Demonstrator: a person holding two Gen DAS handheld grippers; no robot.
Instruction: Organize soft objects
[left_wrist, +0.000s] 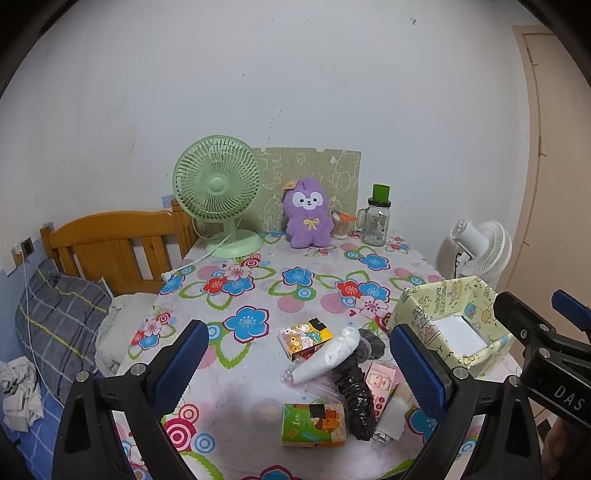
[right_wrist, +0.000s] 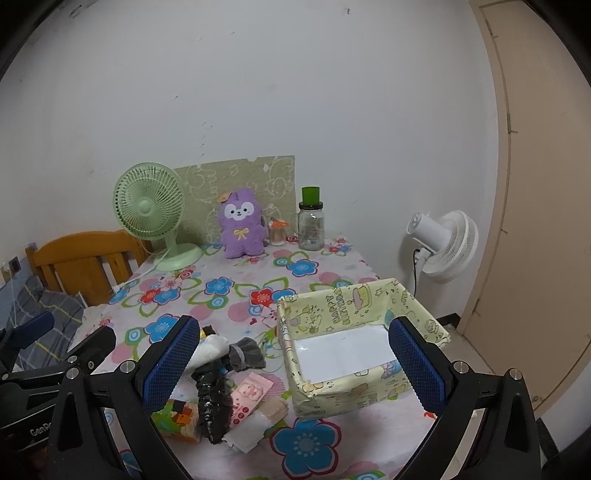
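Both tools hang above the near edge of the table, and neither carries anything. The left gripper (left_wrist: 295, 354) has its jaws spread wide over the clutter; the right gripper (right_wrist: 295, 362) is equally wide, framing the right side of the pile and the box.

Nearest lies the unsorted pile. A green tissue pack (left_wrist: 314, 424) sits closest, with a black crinkled bundle (left_wrist: 352, 398) lying across the pile just beside it. A pink tissue pack (left_wrist: 380, 386) and a folded white cloth (left_wrist: 391, 421) touch the bundle's right side. Behind them a white rolled item (left_wrist: 328, 356) leans against a grey fabric piece (left_wrist: 371, 345), and a yellow cartoon pack (left_wrist: 304, 336) rests at the left of the group.

To the right of the pile stands the patterned paper box (right_wrist: 369, 295), open at the top. Only its white floor shows inside; no item is seen in it.

Judgement: sorting has not visibly begun. Every loose soft item remains on the floral tablecloth (left_wrist: 258, 288), and the box appears the likely destination.

Farther back, against the wall, a purple plush toy (left_wrist: 308, 214) stands upright between a green desk fan (left_wrist: 218, 192) and a glass jar (left_wrist: 376, 221), well apart from the pile. Whether the plush belongs to the job cannot be told
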